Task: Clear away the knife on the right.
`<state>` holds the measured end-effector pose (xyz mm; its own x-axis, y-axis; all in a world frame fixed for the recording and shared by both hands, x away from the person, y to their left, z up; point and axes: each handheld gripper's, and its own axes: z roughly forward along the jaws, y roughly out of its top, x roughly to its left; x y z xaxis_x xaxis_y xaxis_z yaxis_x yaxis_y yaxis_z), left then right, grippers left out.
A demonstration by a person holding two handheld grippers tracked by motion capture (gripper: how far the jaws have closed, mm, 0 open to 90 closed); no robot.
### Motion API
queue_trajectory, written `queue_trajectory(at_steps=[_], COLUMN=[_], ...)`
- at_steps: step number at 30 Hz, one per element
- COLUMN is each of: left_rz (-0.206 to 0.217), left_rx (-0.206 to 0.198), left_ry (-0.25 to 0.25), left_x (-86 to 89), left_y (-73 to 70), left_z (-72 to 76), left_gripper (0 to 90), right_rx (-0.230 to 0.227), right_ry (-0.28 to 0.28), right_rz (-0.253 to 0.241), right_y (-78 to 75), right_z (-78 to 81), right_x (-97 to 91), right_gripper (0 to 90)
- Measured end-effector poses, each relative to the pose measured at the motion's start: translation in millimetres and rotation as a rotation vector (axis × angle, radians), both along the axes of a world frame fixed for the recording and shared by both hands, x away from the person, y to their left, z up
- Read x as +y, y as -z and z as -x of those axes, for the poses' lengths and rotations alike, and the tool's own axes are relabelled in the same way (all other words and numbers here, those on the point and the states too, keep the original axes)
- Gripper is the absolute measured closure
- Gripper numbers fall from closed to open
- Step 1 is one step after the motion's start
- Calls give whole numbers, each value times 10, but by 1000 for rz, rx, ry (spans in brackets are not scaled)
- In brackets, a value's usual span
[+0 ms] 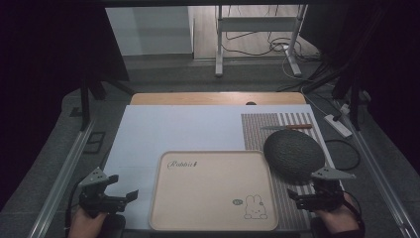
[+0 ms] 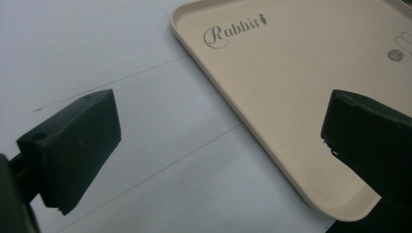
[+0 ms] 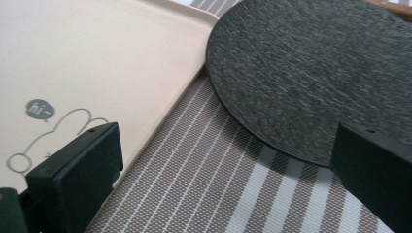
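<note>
A beige tray (image 1: 213,163) with "Rabbit" lettering and a rabbit drawing lies at the table's front middle. To its right a dark round plate (image 1: 293,151) rests on a striped placemat (image 1: 289,124). A knife (image 1: 287,127) with an orange handle lies behind the plate. My left gripper (image 1: 130,195) hovers open at the tray's left edge, its jaws wide above the white sheet and the tray (image 2: 291,97). My right gripper (image 1: 293,197) stands open at the tray's right edge, in front of the plate (image 3: 316,73), over the placemat (image 3: 204,184) and the tray (image 3: 97,63).
A white sheet (image 1: 168,134) covers most of the wooden table (image 1: 218,98). Metal rails run along both sides. Behind the table are a white frame stand (image 1: 257,29) and cables on the floor, with a power strip (image 1: 338,124) at the right.
</note>
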<state>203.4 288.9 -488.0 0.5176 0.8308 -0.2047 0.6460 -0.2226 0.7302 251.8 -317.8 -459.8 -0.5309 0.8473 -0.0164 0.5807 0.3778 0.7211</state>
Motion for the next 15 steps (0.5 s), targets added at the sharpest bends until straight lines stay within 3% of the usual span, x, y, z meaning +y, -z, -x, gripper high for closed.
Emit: queue_trajectory(at_steps=[5, 15], left_rz=[-2, 0], left_rx=[3, 5], left_ry=[-1, -2], left_x=[0, 2], left_y=[0, 1], left_z=[-3, -5], left_gripper=[10, 11], right_rx=[3, -15], right_ry=[-5, -21], right_rz=[-18, -7], right_y=[-14, -46], right_z=[-6, -33], right_x=[9, 48], right_gripper=[0, 0])
